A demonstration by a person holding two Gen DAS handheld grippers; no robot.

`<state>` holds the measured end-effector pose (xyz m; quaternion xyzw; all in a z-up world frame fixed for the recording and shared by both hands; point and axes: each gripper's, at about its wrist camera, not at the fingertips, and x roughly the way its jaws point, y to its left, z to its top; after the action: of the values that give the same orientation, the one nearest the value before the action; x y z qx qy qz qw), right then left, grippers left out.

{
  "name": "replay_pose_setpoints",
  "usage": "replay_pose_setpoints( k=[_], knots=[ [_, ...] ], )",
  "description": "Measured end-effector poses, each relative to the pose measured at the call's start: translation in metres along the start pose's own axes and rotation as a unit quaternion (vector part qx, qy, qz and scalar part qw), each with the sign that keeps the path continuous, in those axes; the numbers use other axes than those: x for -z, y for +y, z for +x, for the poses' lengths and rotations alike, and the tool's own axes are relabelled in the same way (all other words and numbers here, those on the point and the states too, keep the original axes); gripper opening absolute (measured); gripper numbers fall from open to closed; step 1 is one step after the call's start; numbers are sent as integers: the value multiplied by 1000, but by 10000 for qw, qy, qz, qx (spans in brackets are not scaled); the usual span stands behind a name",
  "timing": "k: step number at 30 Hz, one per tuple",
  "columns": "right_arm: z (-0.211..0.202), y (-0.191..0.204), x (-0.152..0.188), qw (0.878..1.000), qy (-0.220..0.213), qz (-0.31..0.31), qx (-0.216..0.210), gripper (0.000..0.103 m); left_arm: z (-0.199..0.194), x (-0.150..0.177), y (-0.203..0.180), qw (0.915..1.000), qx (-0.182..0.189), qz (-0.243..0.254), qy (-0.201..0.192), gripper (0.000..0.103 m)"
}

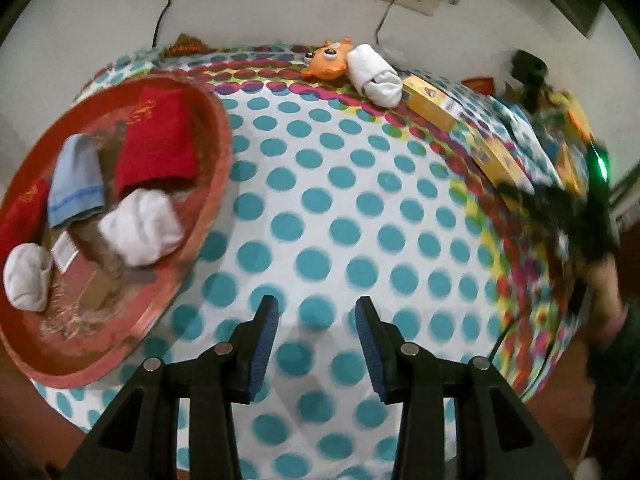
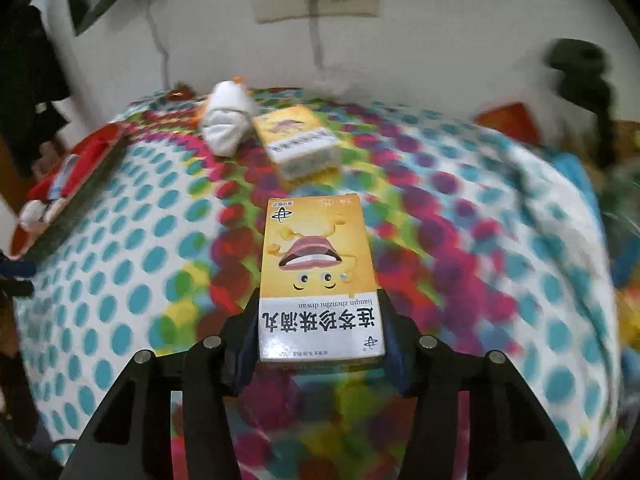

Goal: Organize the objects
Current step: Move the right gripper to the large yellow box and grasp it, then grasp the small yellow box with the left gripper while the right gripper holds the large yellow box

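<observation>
We start at the yellow medicine box (image 2: 320, 280), which lies between the jaws of the right tool (image 2: 320, 334). Its long axis runs straight away from that tool, in line with the fingers, and the jaws stand against its two long sides at the near, white-labelled end; we judge this a grip. Whether the box is lifted or resting on the spotted cloth (image 2: 140, 280) of the bench, we cannot tell.

Beyond the far end of this box sits a second yellow box (image 2: 298, 142), and just beside that, on its left, a rolled white sock (image 2: 228, 124). Farther left of the held box lies the edge of a red tray (image 2: 86, 172).

The left tool (image 1: 316, 346) holds nothing: its jaws stand partly apart over bare spotted cloth (image 1: 340, 200). The right hand is plainly the nearer one to the box.

The left view shows what the right does not: the red tray (image 1: 208, 200) from above, holding red cloths (image 1: 158, 144), a blue sock (image 1: 78, 180) and white socks (image 1: 140, 228). It also shows an orange toy (image 1: 326, 60) behind the white sock (image 1: 376, 76). The right view alone shows the held box's printed face.
</observation>
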<state>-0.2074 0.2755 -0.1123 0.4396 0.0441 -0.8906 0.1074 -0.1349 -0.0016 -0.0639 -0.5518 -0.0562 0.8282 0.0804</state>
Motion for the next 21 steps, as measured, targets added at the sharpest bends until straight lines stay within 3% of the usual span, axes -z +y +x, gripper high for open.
replay_pose_setpoints(
  k=[7, 10, 16, 19, 21],
  knots=[
    [-9, -20, 12, 9994, -107, 327, -85, 49, 17, -72, -55, 9979, 501, -370, 182, 42],
    [-9, -21, 13, 9993, -110, 331, -110, 50, 35, -111, -83, 9936, 861, -645, 337, 63],
    [-9, -24, 14, 9992, -120, 342, -151, 50, 74, -170, -127, 9875, 1195, -877, 532, 69],
    [-9, -26, 15, 9990, -132, 370, -213, 51, 95, -193, -136, 9831, 1138, -1304, 595, 71],
    [-9, -27, 16, 9988, -141, 395, -265, 51, 107, -205, -141, 9825, 901, -1536, 537, 72]
  ],
)
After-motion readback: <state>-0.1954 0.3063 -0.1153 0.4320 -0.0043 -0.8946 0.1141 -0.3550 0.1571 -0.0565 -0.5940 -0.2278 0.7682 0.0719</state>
